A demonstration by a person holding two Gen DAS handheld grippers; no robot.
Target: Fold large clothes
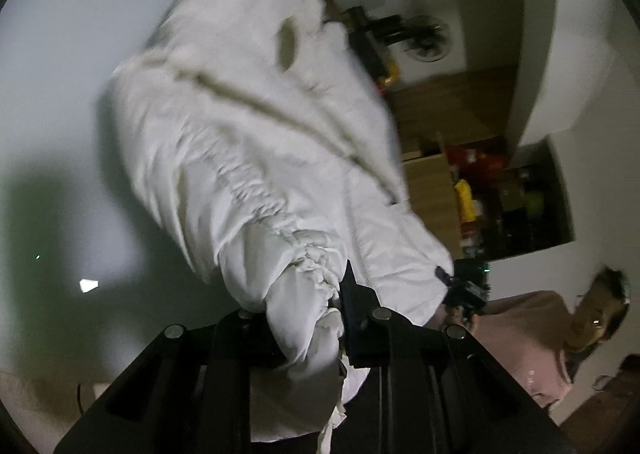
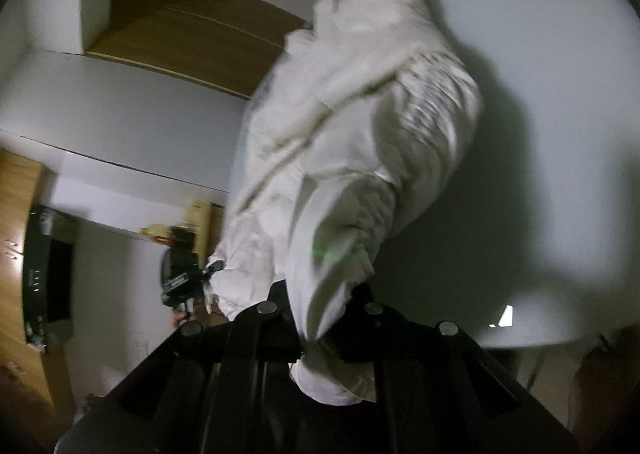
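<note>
White garment (image 1: 256, 141) (blurred, seemingly unlabelled) hangs clamped in left claw (image 1: 320, 318) and right claw (image 2: 320, 314).

My left gripper (image 1: 320, 318) is clamped on a bunched edge of the white garment (image 1: 256, 141), fabric pinched between its jaws, pointing somewhat downward. My right gripper (image 2: 324, 318) is likewise closed on a gathered edge of the same garment, also tilted down. Each gripper shows small in the other's view, gripping cloth beside it.
</note>
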